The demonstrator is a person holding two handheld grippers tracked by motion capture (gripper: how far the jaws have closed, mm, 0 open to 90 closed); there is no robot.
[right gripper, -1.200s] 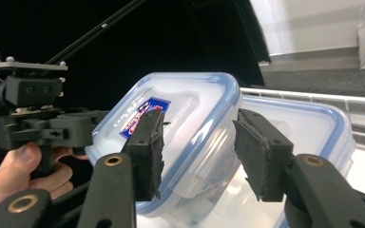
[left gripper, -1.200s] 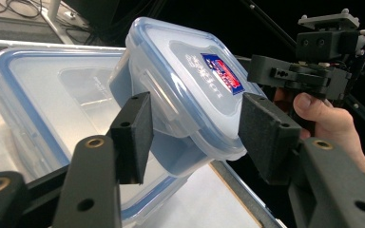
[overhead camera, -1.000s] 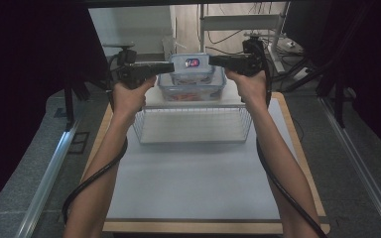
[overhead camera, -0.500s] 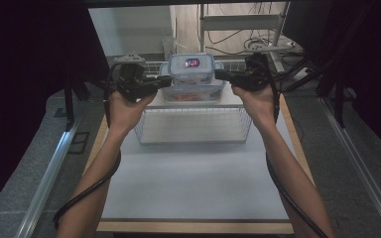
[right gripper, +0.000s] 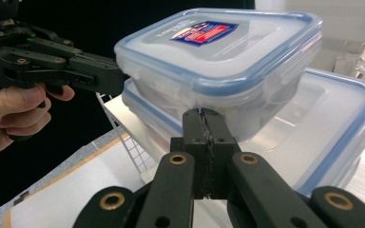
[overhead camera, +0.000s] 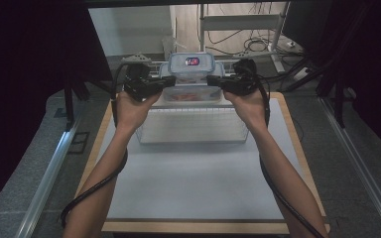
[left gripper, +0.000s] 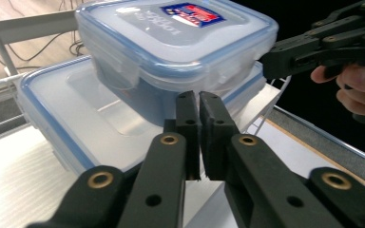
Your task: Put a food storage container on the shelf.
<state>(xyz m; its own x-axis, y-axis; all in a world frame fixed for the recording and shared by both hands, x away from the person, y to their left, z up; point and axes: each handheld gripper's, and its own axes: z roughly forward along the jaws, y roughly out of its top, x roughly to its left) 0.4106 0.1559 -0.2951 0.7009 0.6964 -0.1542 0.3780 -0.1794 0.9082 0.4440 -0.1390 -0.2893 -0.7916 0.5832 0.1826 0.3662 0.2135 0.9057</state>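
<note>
Two plastic boxes sit stacked: one small box (overhead camera: 190, 67) rests on one big box (overhead camera: 191, 94), behind one wire basket (overhead camera: 191, 124). The left gripper (overhead camera: 164, 84) and right gripper (overhead camera: 212, 81) press its sides, jaws together, holding nothing.

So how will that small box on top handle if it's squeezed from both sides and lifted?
The small box looks like stiff moulded plastic, so it should hardly flex. Its smooth walls may slip against the shut left gripper and right gripper. It sits loosely on the big box, so it could slide.
</note>
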